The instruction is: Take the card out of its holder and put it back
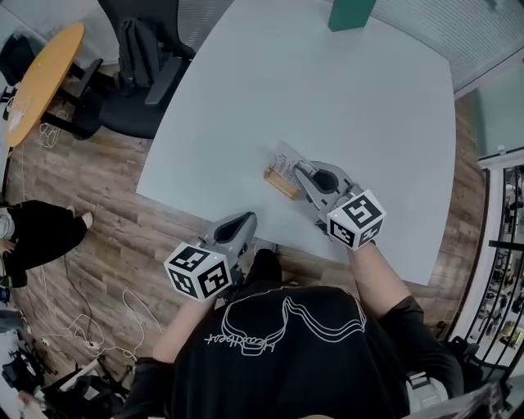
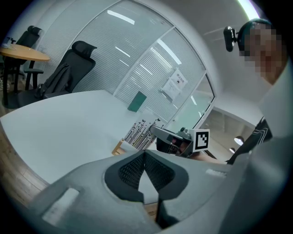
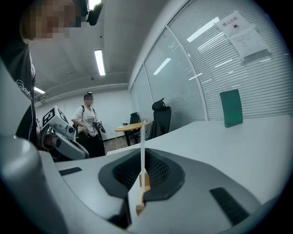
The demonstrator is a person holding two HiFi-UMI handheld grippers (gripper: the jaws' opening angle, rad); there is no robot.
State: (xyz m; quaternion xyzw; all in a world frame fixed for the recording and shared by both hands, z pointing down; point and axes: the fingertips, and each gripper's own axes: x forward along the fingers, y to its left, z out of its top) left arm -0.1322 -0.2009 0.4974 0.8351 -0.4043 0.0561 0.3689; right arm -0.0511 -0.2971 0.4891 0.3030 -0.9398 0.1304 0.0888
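Pinching card (image 3: 142, 141) edge-on w/ R gripper (image 1: 301, 172), jaws clamped on it.
Holding card upright, bottom edge in wooden holder (image 1: 281, 183), nr front edge of white table (image 1: 327, 98). Holding L gripper (image 1: 244, 221) clenched & empty, off table edge, well apart from holder. Seeing green block (image 1: 350, 12) at table's far side.

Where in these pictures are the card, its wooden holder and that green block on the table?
card (image 2: 139, 132): left gripper view, on its printed face.
wooden holder (image 1: 282, 185): head view, on its top side.
green block (image 3: 230, 108): right gripper view, on the middle of its front face.
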